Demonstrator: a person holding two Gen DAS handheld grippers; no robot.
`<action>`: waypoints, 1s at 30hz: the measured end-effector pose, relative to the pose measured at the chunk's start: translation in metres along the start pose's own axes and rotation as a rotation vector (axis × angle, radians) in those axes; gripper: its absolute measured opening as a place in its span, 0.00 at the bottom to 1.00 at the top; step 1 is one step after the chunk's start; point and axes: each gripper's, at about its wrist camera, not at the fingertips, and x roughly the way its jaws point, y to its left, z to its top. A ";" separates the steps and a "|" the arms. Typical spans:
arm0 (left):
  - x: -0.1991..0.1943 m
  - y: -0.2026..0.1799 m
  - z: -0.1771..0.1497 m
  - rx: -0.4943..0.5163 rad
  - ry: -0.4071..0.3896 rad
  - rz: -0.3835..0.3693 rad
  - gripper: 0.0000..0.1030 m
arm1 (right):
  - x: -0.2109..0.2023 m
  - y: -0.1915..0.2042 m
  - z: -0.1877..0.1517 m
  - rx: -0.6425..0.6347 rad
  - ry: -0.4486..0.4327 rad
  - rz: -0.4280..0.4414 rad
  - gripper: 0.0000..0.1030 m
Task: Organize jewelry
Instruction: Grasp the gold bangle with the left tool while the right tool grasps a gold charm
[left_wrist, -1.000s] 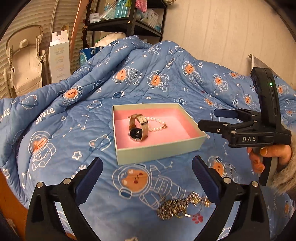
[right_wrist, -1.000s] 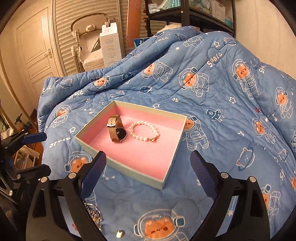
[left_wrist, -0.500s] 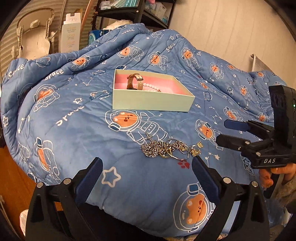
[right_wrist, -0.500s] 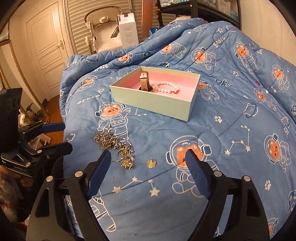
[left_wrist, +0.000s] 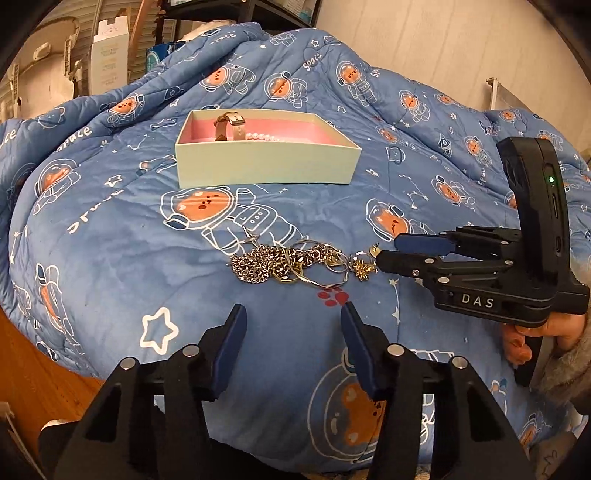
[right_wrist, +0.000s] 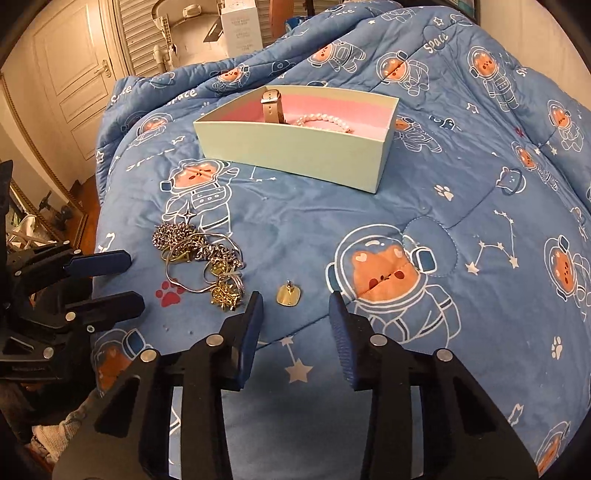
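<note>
A tangle of silver and gold chains and rings (left_wrist: 295, 264) (right_wrist: 201, 254) lies on the blue quilt. A small gold stud earring (right_wrist: 288, 294) lies apart to its right. A pale green box (left_wrist: 266, 168) (right_wrist: 295, 155) with pink lining holds a watch (left_wrist: 229, 125) (right_wrist: 272, 105) and a pearl bracelet (right_wrist: 325, 122). My left gripper (left_wrist: 291, 325) (right_wrist: 125, 280) is open and empty, just short of the tangle. My right gripper (right_wrist: 295, 314) (left_wrist: 388, 251) is open and empty, its tips either side of the stud and beside the tangle's right end.
The quilt (left_wrist: 110, 229) drapes over the bed's near edge, with wooden floor (left_wrist: 33, 373) below on the left. A white carton (left_wrist: 109, 62) and a dark shelf stand behind the bed. A door (right_wrist: 74, 70) is at far left.
Both grippers have dropped lower and moved in toward the chains and the stud. Both sets of jaws have narrowed but stay open. The jewelry has not moved.
</note>
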 end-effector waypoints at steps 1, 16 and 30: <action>0.002 -0.001 0.000 0.002 0.002 -0.005 0.49 | 0.002 0.001 0.000 -0.005 0.003 -0.001 0.35; 0.025 0.009 0.015 -0.195 0.065 -0.131 0.24 | 0.013 0.006 0.003 -0.017 0.003 -0.015 0.25; 0.029 0.004 0.024 -0.218 0.049 -0.148 0.03 | 0.013 0.007 0.000 -0.025 -0.016 -0.018 0.14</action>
